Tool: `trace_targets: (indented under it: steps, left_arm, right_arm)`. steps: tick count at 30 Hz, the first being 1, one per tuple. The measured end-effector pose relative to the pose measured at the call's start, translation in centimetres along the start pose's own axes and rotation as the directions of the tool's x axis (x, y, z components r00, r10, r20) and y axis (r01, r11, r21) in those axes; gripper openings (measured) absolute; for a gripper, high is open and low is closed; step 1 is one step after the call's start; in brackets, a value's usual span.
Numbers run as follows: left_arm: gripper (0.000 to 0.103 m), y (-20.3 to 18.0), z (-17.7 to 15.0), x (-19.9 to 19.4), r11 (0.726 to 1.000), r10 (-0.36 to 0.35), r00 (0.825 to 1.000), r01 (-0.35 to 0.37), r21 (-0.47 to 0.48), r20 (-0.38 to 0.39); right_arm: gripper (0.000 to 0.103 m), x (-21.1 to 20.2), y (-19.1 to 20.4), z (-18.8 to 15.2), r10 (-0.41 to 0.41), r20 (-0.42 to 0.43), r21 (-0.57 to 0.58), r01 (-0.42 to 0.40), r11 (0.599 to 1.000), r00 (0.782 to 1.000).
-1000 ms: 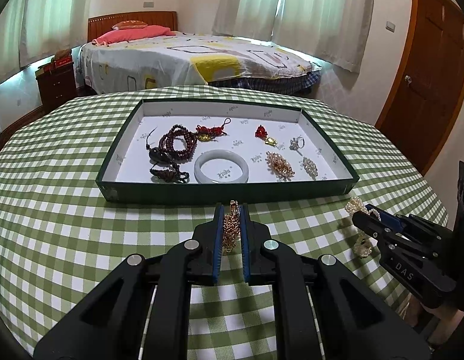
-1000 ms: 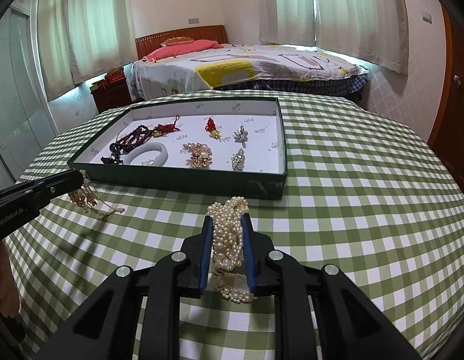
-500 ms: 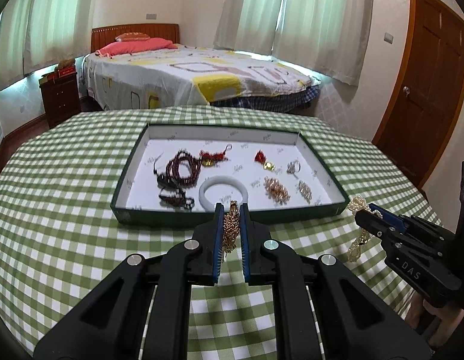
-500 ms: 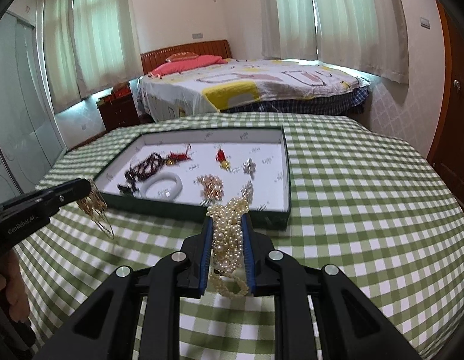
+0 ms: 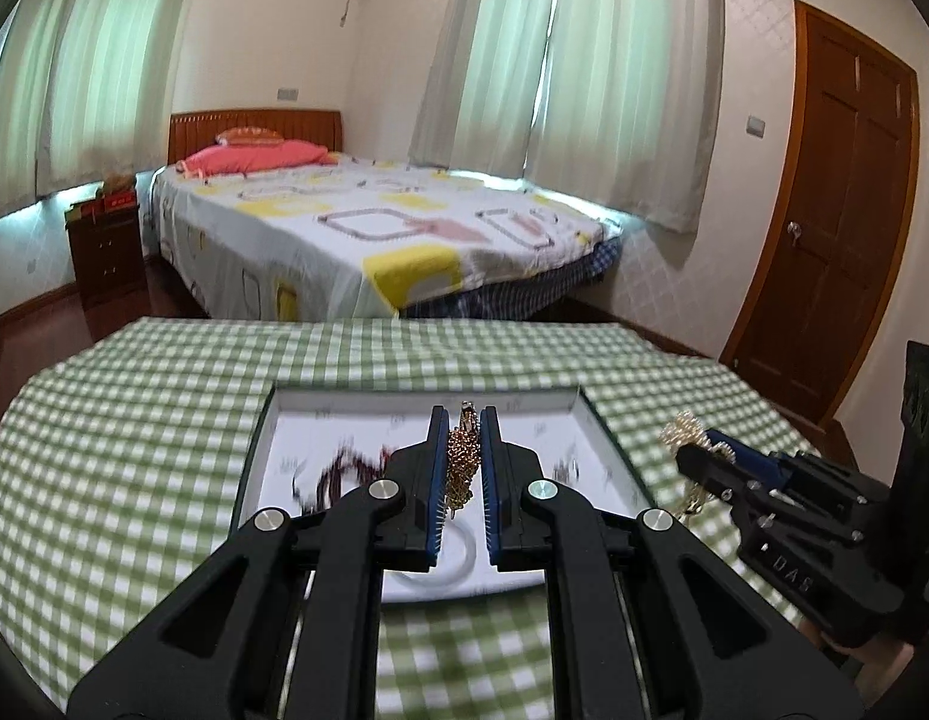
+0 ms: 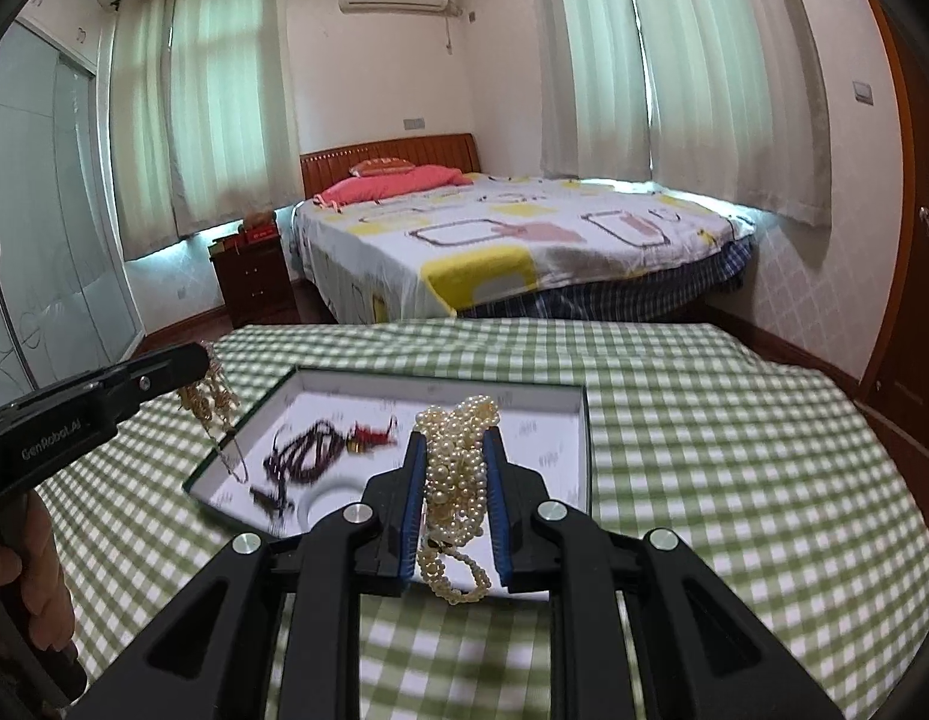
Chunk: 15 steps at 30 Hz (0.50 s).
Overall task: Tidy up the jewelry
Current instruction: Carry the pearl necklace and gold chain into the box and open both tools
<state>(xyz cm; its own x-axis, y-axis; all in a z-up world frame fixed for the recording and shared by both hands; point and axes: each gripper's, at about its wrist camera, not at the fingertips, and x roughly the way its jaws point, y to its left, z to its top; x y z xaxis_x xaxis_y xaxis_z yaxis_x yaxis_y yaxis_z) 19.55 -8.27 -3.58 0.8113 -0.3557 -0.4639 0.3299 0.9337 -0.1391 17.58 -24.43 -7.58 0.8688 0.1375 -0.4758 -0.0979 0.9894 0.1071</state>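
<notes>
My left gripper (image 5: 462,420) is shut on a gold chain necklace (image 5: 461,468) and holds it in the air above the near part of the green-edged jewelry tray (image 5: 254,468). It also shows in the right wrist view (image 6: 194,363) with the gold chain (image 6: 212,405) dangling over the tray's left edge. My right gripper (image 6: 455,441) is shut on a bunch of pearl necklaces (image 6: 455,480), above the tray's near right part (image 6: 575,420). In the tray lie dark red beads (image 6: 308,450) and a white bangle (image 5: 458,558).
The tray sits on a table with a green checked cloth (image 6: 734,480). Behind it stand a bed (image 5: 374,234), a dark nightstand (image 5: 104,252) and a wooden door (image 5: 836,228) at the right.
Both grippers rose and moved forward over the tray with their necklaces. The views now look higher into the room and the tray is blurred by motion.
</notes>
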Motion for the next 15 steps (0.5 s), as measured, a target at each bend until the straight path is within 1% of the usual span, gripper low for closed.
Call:
trace_targets:
  steps: [5,9,15]
  left_arm:
    - [0.011,-0.3,2.2,2.1,1.0,-0.004,1.0,0.004,0.012,0.028]
    - [0.011,-0.5,3.3,4.3,1.0,-0.009,0.999,0.008,0.021,0.037]
    - [0.011,-0.3,3.3,9.1,1.0,-0.009,1.0,0.009,0.024,0.004]
  right_arm:
    - [0.02,1.9,-0.3,2.2,-0.003,0.029,-0.003,0.003,1.0,1.0]
    - [0.02,3.6,-0.7,3.3,-0.009,0.031,-0.013,0.01,1.0,0.999]
    - [0.02,7.1,-1.5,4.0,-0.02,0.009,-0.013,0.02,1.0,1.0]
